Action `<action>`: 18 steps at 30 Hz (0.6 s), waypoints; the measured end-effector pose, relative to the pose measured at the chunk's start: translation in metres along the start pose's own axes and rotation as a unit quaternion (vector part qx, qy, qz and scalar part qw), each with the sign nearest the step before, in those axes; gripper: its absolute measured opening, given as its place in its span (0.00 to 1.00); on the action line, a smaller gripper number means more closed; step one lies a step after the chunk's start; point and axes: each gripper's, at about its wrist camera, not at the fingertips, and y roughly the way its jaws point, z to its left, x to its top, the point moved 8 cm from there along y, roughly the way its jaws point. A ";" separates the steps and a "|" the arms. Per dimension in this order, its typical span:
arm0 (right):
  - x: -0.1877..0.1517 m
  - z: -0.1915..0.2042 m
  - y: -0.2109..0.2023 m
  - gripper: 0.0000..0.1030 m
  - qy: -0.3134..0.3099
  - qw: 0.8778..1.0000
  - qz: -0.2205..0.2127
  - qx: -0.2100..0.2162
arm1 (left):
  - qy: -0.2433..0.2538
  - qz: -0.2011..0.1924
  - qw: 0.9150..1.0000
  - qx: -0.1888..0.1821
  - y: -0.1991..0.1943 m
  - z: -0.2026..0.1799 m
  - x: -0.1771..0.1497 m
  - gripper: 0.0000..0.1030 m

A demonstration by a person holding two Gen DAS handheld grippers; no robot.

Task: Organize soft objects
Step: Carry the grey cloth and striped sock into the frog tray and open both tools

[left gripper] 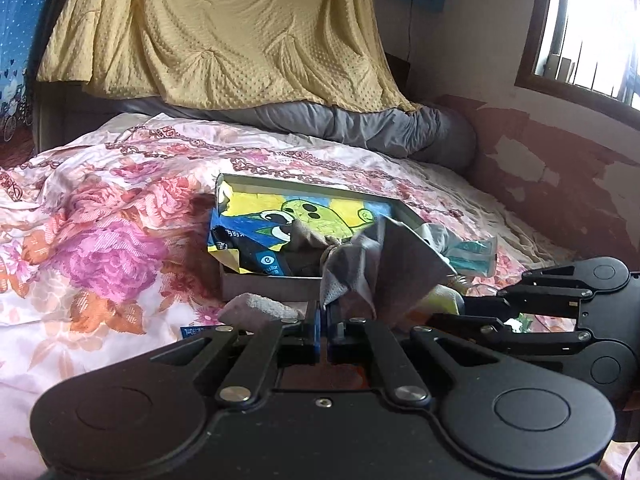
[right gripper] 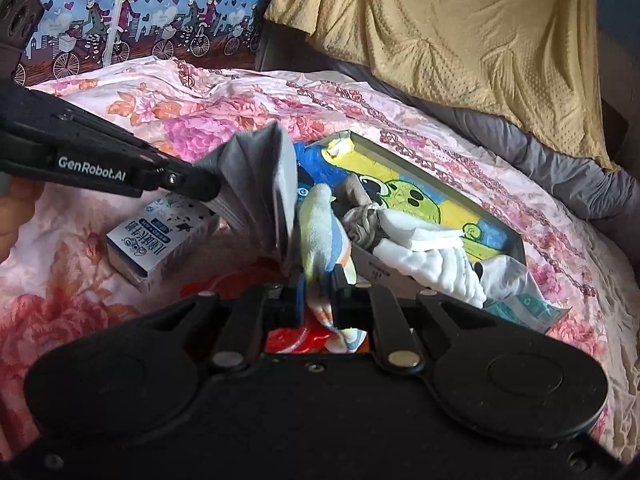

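left gripper point(left gripper: 323, 312) pinching a corner of a grey cloth point(left gripper: 376, 268), jaws pressed nearly together on it, the fabric fanning upward and hanging in front of the open box point(left gripper: 264, 280). seen from the right wrist view, the same left gripper point(right gripper: 208, 190) reaching in from the left edge, clamping the grey cloth point(right gripper: 260, 184) by its folded side, the cloth held up above the floral bedspread point(right gripper: 160, 112) and just beside the box's near corner.

right gripper point(right gripper: 318, 284) closing on a pale sock point(right gripper: 320, 232) with yellow, blue and orange patches, jaws drawn in against it, the sock standing up between the fingers and leaning toward the box point(right gripper: 500, 216). in the left wrist view, right gripper point(left gripper: 460, 304) lying to the right, its tips hidden behind the grey cloth.

resting inside the box, on a bright cartoon lining of yellow, green and blue: a knotted brownish-grey bundle point(right gripper: 360, 216) and white folded cloths point(right gripper: 432, 256) spilling over the near wall. a teal-and-white packet point(right gripper: 528, 308) lying just outside the box's right end. a small white and blue carton point(right gripper: 160, 240) lying on the bedspread left of the box, under the left gripper. red plastic point(right gripper: 292, 336) showing beneath the right gripper.

draping behind the bed: a yellow dimpled blanket point(left gripper: 224, 32), with a grey quilt point(left gripper: 360, 128) bunched below it.
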 end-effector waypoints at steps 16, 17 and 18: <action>0.029 -0.025 -0.036 0.04 -0.018 0.988 -0.078 -0.132 | 0.028 -0.073 0.997 -0.012 -0.040 -0.029 0.028 0.02; 0.032 -0.029 -0.041 0.04 -0.014 0.987 -0.085 -0.135 | 0.039 -0.079 0.996 -0.007 -0.043 -0.033 0.032 0.02; 0.035 -0.032 -0.045 0.04 -0.010 0.986 -0.092 -0.139 | 0.044 -0.086 0.995 -0.003 -0.047 -0.035 0.037 0.02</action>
